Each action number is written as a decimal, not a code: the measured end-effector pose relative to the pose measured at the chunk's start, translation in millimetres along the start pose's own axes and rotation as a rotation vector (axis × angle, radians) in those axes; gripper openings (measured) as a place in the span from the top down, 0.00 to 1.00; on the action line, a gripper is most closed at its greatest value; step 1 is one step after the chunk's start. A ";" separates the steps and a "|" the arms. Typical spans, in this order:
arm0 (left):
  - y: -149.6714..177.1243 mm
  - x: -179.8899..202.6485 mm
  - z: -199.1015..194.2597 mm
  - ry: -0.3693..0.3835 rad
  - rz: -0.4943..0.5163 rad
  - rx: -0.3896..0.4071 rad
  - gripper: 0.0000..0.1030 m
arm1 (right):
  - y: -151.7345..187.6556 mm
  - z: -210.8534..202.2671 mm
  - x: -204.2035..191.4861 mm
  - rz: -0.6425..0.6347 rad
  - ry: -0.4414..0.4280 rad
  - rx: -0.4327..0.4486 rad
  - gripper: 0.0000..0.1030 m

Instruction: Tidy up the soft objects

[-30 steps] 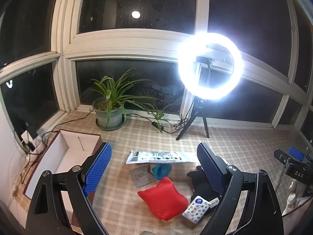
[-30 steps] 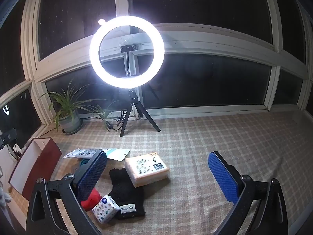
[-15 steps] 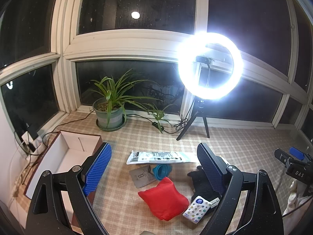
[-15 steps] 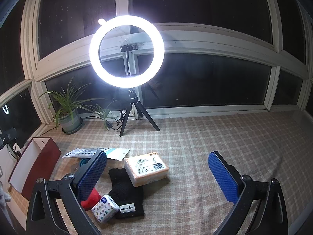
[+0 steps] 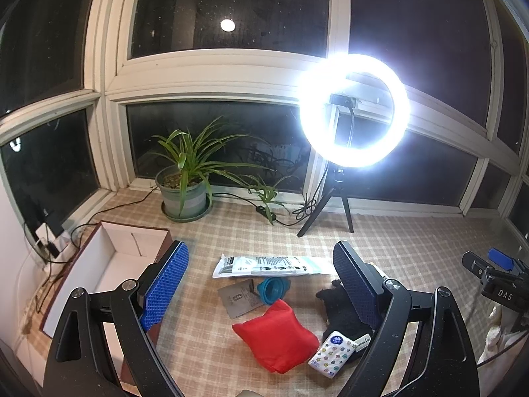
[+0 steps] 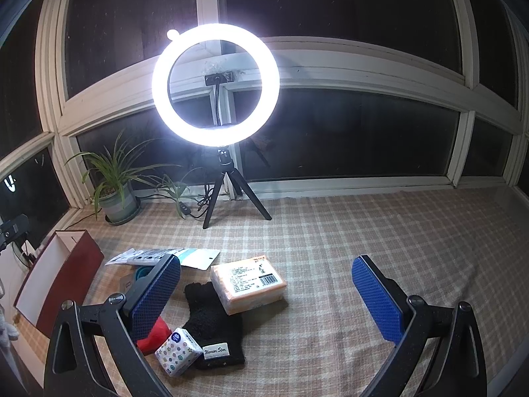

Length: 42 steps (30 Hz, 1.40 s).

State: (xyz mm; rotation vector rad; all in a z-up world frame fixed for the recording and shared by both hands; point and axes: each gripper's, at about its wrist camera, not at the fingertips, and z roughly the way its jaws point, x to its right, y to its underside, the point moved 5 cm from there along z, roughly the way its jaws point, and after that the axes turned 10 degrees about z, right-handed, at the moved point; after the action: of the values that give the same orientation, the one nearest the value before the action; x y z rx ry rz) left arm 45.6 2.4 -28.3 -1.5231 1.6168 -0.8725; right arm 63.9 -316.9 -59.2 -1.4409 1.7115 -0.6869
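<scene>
A red beanbag [image 5: 274,337] lies on the checked cloth [image 5: 396,251], low between the fingers of my left gripper [image 5: 261,281], which hangs open above it holding nothing. Right of the beanbag are a star-printed tissue pack [image 5: 332,352] and a black fuzzy sock [image 5: 337,311], partly hidden by my right-hand finger. My right gripper [image 6: 266,294] is open and empty over an orange wrapped tissue pack [image 6: 248,284]. The black sock [image 6: 211,321], star-printed tissue pack [image 6: 178,350] and a corner of the red beanbag [image 6: 155,334] lie by its left finger.
An open dark-red box [image 5: 109,271] with a white inside stands at the left. A white flat packet [image 5: 271,264], a blue folding cup [image 5: 272,289] and a grey card [image 5: 238,301] lie behind the beanbag. A ring light on a tripod [image 5: 353,109], a potted plant [image 5: 185,195] and cables line the window.
</scene>
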 end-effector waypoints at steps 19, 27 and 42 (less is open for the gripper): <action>0.6 1.9 0.5 0.000 0.004 0.005 0.13 | 0.3 0.5 -0.5 0.000 0.001 -0.003 0.01; 0.3 2.7 1.8 0.002 0.005 0.001 0.13 | 1.6 1.2 -2.1 -0.001 0.001 -0.008 0.01; 5.7 10.3 8.6 0.016 0.010 -0.013 0.13 | 3.5 8.9 2.7 0.002 0.004 -0.037 0.01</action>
State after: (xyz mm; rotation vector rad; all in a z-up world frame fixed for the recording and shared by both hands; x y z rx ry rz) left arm 50.0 -7.4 -38.1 -1.5197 1.6434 -0.8725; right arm 69.2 -318.1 -67.5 -1.4636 1.7364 -0.6607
